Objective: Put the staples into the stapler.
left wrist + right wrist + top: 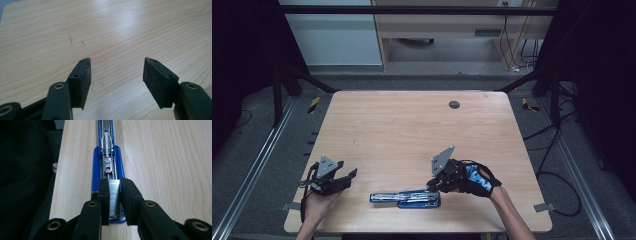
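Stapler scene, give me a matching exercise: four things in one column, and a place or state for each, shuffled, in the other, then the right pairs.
Things:
1. left tool
2. right tool
3. stapler
4. round grey cap

Places or states:
A. lies opened out near the table's near edge
B. open above bare wood
C. set in the table top at the far side
D. shut on a strip of staples

Pairs: 1-B, 2-D, 3-A, 4-C

stapler [108, 160] far end cut off, staples [115, 197] partly hidden by jaws
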### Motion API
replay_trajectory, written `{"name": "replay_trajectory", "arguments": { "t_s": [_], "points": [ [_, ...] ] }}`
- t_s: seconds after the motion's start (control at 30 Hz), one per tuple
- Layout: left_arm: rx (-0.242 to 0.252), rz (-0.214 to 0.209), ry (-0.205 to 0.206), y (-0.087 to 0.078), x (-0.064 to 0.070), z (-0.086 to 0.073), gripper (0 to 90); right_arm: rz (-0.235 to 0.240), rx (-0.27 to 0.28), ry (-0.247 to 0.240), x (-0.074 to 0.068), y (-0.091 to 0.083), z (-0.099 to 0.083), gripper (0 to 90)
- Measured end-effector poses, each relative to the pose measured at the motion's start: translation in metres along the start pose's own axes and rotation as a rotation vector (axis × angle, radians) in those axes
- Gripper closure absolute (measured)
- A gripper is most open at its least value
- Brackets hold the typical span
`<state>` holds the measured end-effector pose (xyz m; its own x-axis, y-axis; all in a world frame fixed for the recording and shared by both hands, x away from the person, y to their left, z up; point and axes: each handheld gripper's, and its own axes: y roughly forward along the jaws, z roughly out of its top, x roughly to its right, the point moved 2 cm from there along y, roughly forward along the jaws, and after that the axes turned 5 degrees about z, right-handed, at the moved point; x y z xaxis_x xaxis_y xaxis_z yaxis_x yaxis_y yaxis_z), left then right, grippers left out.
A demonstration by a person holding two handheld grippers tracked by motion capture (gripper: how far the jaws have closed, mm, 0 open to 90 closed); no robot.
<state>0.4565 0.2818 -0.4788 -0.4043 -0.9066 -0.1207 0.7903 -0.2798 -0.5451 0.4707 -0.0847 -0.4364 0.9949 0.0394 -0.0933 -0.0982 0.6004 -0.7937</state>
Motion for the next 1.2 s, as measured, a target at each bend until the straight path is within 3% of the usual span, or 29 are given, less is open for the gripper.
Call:
{"name": "replay_trajectory", "arguments": {
  "t_s": [0.47,1.2],
  "points": [
    [-0.003,0.002,-0.001,0.001,0.0,0.0,39.6,0.04,-0.019,-0.017,0.003,0.011,-0.005,78.2],
    [-0.008,0.001,0.002,0.001,0.001,-0.001,39.6,0.044,-0.041,-0.012,0.004,0.021,-0.012,78.2]
  ]
}}
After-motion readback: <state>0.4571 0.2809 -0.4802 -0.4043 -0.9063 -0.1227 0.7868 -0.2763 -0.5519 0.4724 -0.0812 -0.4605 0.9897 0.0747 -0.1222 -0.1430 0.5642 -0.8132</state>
